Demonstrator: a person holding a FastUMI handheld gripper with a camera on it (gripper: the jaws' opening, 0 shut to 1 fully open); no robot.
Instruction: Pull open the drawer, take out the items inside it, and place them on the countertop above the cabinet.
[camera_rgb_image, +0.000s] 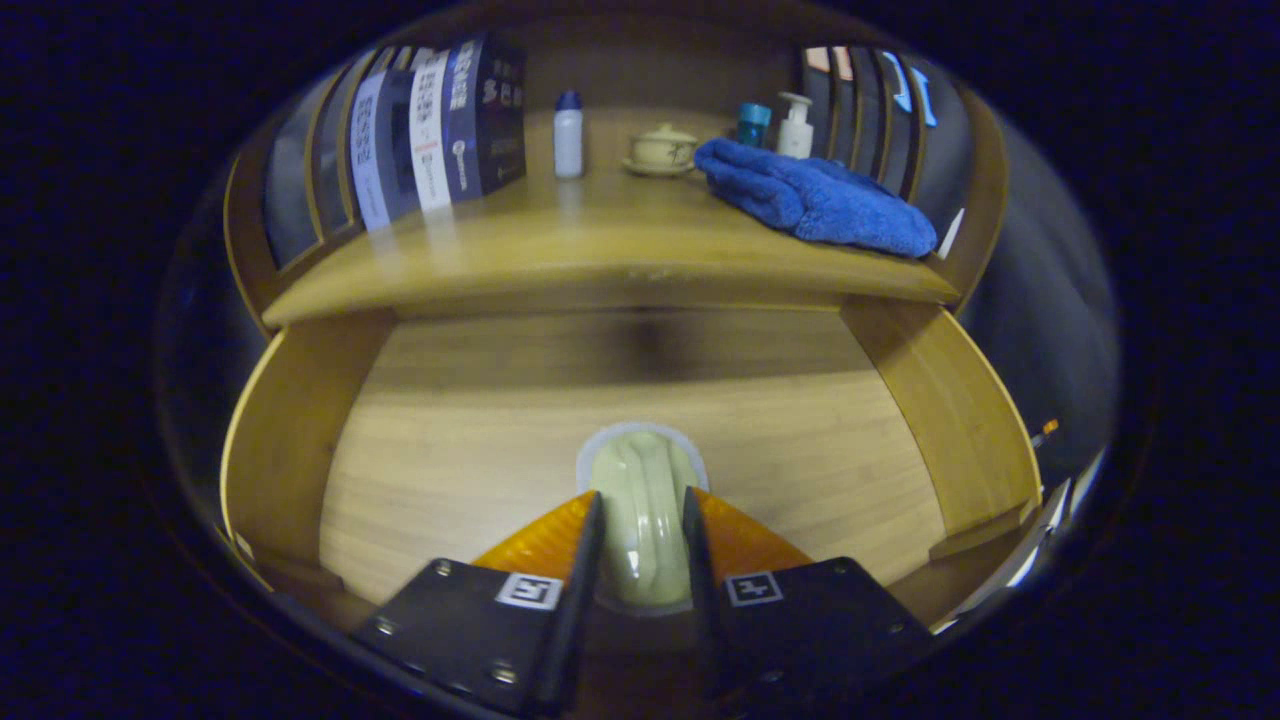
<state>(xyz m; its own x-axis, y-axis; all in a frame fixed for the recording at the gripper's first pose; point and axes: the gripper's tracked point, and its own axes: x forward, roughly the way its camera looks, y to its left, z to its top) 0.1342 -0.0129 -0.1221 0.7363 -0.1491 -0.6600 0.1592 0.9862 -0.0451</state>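
Observation:
The wooden drawer (930, 420) stands pulled open below the countertop (560, 250). Between my fingers sits a pale cream, rounded item with a clear rim (643, 500), like a small sealed cup or pouch. Both fingers press on its sides, so my gripper (643, 510) is shut on it over the drawer's floor. Whether the item rests on the floor or hangs just above it is hard to tell. The part of the item nearest me is hidden by the fingers.
On the countertop lie a blue towel (815, 195), a white bottle with a blue cap (568, 135), a lidded cup on a saucer (662, 150), a teal jar (753, 123), a pump bottle (796, 125) and dark boxes (440, 130) at the left.

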